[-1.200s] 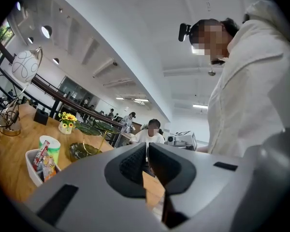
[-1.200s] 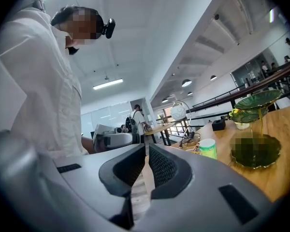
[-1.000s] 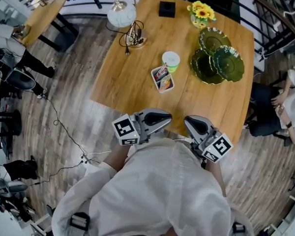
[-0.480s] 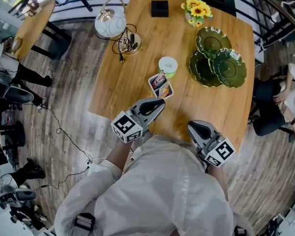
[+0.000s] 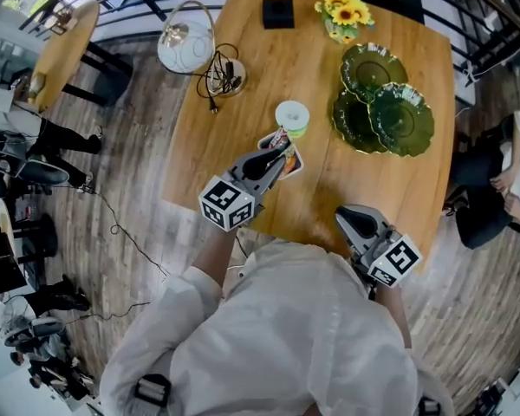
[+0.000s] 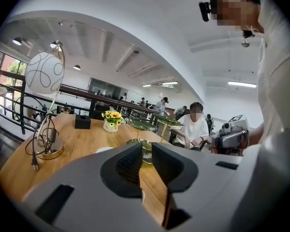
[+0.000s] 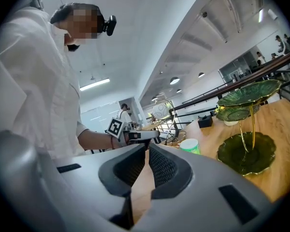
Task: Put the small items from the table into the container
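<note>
While left gripper (image 5: 279, 158) jaws opening, nothing between: tip over small white rectangular container (image 5: 298, 168) of colourful packets (image 5: 291, 155); print unreadable. Right gripper (image 5: 347, 217) clenched, empty.

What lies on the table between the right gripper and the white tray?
Nothing: the head view shows only bare table between the right gripper and the white tray.

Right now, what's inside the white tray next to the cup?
Colourful packets show in the white tray. The left gripper, jaws opening with nothing between them, covers the tray's near part, so what lies there can't be seen.
</note>
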Available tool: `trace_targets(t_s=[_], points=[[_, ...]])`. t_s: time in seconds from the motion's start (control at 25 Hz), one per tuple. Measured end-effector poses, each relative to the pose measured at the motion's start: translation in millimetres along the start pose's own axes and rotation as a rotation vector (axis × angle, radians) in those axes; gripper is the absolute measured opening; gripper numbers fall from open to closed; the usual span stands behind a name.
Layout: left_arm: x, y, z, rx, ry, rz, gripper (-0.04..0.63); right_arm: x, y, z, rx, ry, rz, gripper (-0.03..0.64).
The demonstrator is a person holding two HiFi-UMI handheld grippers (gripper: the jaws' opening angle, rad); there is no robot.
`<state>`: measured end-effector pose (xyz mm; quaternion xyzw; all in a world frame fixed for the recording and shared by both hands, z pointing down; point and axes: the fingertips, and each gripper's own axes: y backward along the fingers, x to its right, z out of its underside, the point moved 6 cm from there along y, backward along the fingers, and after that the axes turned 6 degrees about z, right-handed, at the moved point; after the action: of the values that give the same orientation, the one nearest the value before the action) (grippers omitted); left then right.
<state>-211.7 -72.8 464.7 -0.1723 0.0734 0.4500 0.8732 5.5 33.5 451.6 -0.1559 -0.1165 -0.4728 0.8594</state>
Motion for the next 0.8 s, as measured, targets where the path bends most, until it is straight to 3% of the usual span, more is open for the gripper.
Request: trace_targets(t_s=[0.16,0.32,0.56,0.8], points=[[-11,-9,7,-0.069,-0.018,-0.037,0.081,5,4,4,-0.005,-0.01,0.004,0.015],[-25,-20,17,-0.174,-0.088,-0.105,0.097,9,11,6,-0.003,-0.018,0.015,0.015],[-48,-47,31,-0.444,-0.259,-0.229,0.183,12,24,7,0.009,-0.031,0.05,0.015],[-68,-73,38,-0.651,-0.31,-0.303,0.189,17,38,10,0.02,-0.046,0.084,0.015]])
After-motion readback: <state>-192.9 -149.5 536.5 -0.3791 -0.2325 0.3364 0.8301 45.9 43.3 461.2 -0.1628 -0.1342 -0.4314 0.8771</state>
